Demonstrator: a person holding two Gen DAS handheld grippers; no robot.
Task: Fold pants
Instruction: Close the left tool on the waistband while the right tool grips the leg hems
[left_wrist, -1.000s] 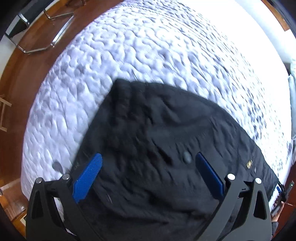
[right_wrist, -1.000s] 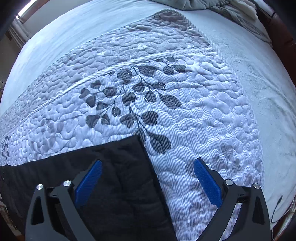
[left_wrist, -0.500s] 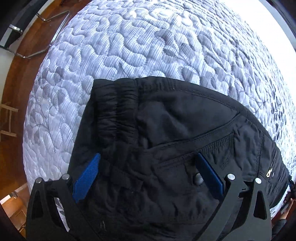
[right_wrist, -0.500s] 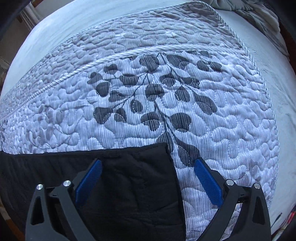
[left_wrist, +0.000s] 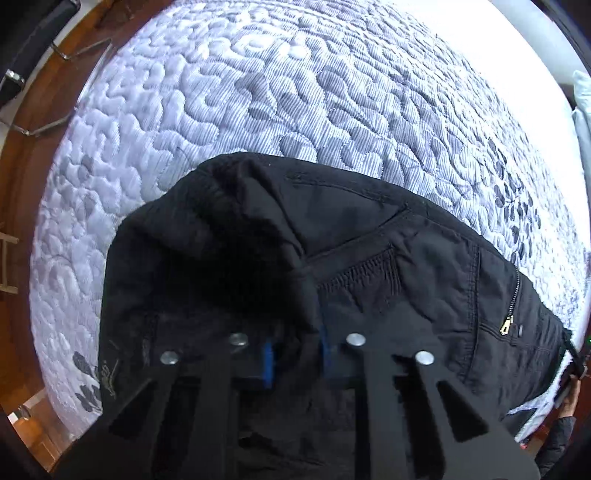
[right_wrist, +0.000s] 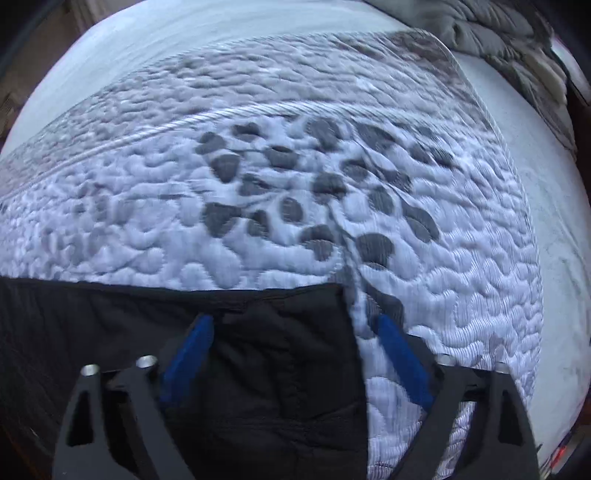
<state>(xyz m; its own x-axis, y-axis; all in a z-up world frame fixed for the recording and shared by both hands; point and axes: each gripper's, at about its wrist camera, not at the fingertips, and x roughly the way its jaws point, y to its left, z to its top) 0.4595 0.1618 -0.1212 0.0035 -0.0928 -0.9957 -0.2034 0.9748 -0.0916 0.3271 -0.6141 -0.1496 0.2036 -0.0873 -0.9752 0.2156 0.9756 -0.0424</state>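
Black pants (left_wrist: 369, 266) lie on a quilted white bedspread (left_wrist: 258, 92). In the left wrist view I see the waist end with a zip pocket. My left gripper (left_wrist: 295, 350) is shut on a bunched fold of the waistband cloth, which rises as a ridge in front of the blue pads. In the right wrist view the leg hem end of the pants (right_wrist: 258, 350) lies flat. My right gripper (right_wrist: 291, 332) is open and low over the hem, its left pad over the cloth and its right pad over the bedspread (right_wrist: 332, 166) just past the hem's side edge.
The bedspread's edge and a wooden floor (left_wrist: 33, 177) are at the left, with a metal chair frame (left_wrist: 62, 44). A crumpled grey blanket (right_wrist: 498, 40) lies at the far right of the bed. A plain white sheet (right_wrist: 554, 203) borders the quilt.
My left gripper has closed on the waistband and bunched the cloth up. My right gripper has dropped closer to the leg hem, still open.
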